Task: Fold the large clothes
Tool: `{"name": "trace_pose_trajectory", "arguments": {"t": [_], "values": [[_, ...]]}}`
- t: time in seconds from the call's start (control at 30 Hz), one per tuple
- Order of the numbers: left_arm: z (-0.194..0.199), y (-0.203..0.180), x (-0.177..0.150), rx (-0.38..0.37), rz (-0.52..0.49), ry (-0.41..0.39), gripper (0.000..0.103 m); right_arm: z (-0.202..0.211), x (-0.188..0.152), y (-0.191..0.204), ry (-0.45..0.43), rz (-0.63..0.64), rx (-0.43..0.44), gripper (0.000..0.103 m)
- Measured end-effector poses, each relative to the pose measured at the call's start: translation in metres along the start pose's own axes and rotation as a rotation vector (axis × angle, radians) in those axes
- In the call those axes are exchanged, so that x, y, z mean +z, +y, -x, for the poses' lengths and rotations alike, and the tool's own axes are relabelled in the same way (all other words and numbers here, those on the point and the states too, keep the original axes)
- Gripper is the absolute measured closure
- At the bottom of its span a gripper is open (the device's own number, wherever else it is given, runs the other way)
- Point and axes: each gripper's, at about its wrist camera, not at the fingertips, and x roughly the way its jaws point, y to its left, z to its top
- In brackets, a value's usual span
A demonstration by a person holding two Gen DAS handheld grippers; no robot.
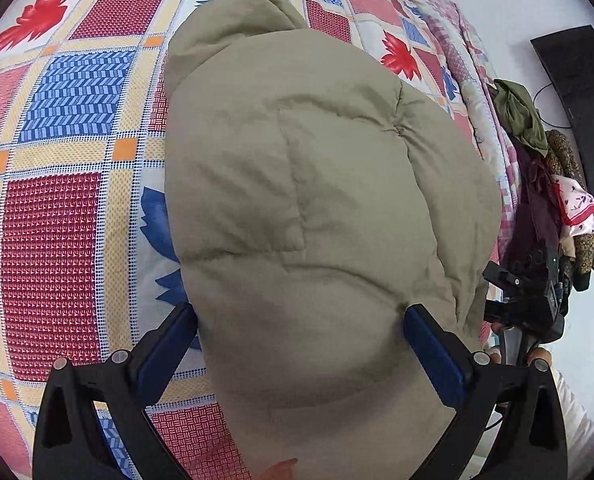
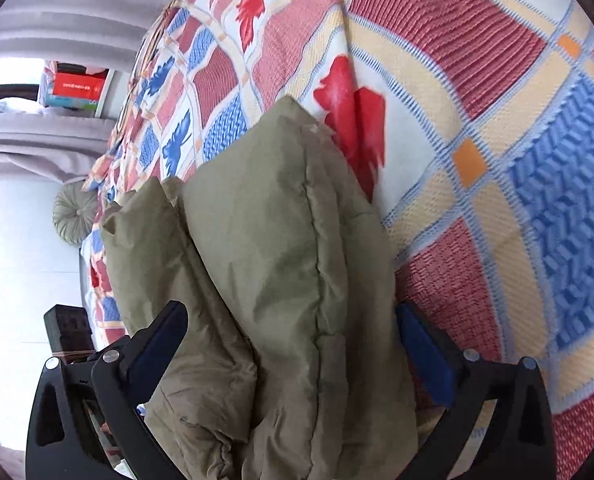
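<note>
Surface: a bed (image 1: 65, 208) under a patchwork quilt of red and blue leaves.
Garment: a padded olive jacket (image 1: 317, 208) lies bunched on the bed, bulging up between both tongs.
Left tongs (image 1: 299, 336): spread wide, the padding filling the gap.
Right tongs (image 2: 293, 332): spread wide, straddling stacked folds.
Progress: it looks folded into a bundle; tidying seems left.
Left view only: a clothes heap (image 1: 553, 184) right of the tongs.
Right view only: curtains (image 2: 37, 12) beyond.
</note>
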Motion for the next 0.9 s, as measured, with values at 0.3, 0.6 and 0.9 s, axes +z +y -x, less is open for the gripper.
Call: {"name": "trace_pose_trajectory", "arguments": {"t": [0.3,0.6,0.9], "values": [[-0.009,0.007,0.004,-0.013,0.005,-0.004,0.000,-0.012,0.007,0.032,0.110,0.177,0.118,0.000],[-0.034,0.032,0.019,-0.129,0.047,0.009,0.000,-0.052,0.018,0.034,0.219,0.224,0.023,0.000],[-0.057,0.024,0.025,-0.183,0.104,0.046,0.000,-0.055,0.014,0.034,0.206,0.231,0.017,0.000]]}}
